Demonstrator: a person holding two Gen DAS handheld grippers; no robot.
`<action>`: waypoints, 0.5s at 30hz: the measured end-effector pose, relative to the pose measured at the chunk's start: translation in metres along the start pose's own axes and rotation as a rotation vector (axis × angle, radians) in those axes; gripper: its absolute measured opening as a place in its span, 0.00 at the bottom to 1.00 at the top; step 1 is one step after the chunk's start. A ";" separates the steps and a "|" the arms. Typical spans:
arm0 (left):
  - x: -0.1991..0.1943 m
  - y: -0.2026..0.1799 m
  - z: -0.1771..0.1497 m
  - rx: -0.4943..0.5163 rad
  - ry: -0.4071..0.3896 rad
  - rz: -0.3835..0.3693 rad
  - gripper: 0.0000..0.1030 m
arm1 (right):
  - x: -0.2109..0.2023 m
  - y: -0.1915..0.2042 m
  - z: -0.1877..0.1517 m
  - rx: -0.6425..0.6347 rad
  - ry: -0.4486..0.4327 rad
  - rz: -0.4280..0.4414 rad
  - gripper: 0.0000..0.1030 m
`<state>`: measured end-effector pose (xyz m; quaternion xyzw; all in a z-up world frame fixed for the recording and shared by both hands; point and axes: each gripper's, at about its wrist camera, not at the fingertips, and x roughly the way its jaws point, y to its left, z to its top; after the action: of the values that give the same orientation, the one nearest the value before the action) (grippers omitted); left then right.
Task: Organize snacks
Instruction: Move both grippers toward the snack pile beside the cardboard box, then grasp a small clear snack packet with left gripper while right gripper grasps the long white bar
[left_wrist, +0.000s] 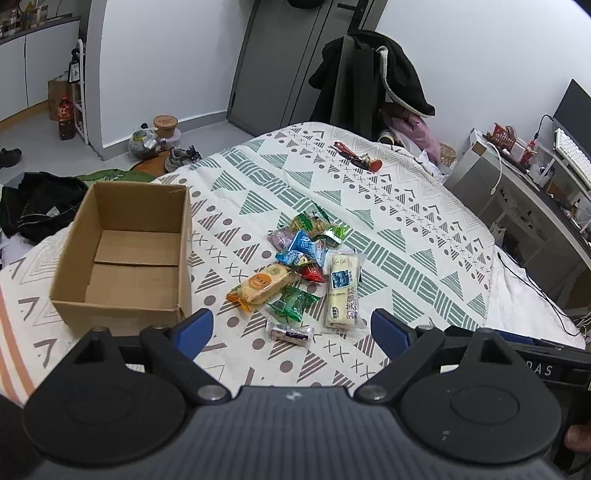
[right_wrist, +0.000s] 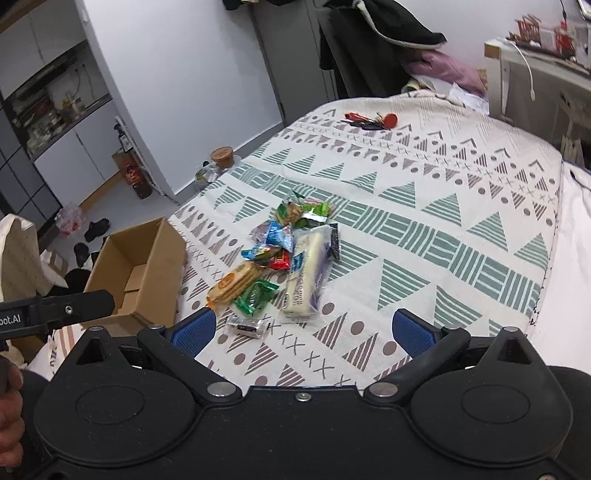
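A heap of wrapped snacks (left_wrist: 303, 266) (right_wrist: 280, 258) lies on the patterned bedspread (left_wrist: 406, 229): a long cream bar (left_wrist: 343, 288) (right_wrist: 306, 273), an orange biscuit pack (left_wrist: 262, 284) (right_wrist: 232, 282), green packets (left_wrist: 291, 304) and blue ones (left_wrist: 303, 243). A small dark-labelled packet (left_wrist: 290, 334) (right_wrist: 247, 326) lies nearest. An open cardboard box (left_wrist: 129, 254) (right_wrist: 140, 266), empty, stands left of the heap. My left gripper (left_wrist: 291, 332) is open just short of the small packet. My right gripper (right_wrist: 304, 330) is open too, nothing between its blue pads (right_wrist: 195, 328).
Red keys and a tag (left_wrist: 356, 155) (right_wrist: 373, 120) lie at the far side of the bed. A chair draped with dark clothes (left_wrist: 369, 81) stands beyond. A desk with a keyboard (left_wrist: 569, 155) is at the right; shoes and bags (left_wrist: 40, 206) lie on the floor at left.
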<state>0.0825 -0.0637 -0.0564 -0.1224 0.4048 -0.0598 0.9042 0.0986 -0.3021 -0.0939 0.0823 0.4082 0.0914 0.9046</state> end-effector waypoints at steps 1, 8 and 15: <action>0.005 0.000 0.001 -0.002 0.005 0.001 0.88 | 0.003 -0.001 0.001 0.007 0.003 -0.001 0.99; 0.045 -0.002 0.002 -0.015 0.056 0.005 0.82 | 0.030 -0.014 0.009 0.079 0.002 0.039 0.93; 0.087 -0.001 -0.003 -0.056 0.117 0.039 0.75 | 0.056 -0.020 0.010 0.126 0.019 0.054 0.82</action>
<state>0.1376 -0.0830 -0.1204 -0.1361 0.4607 -0.0378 0.8762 0.1447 -0.3086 -0.1327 0.1493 0.4192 0.0906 0.8910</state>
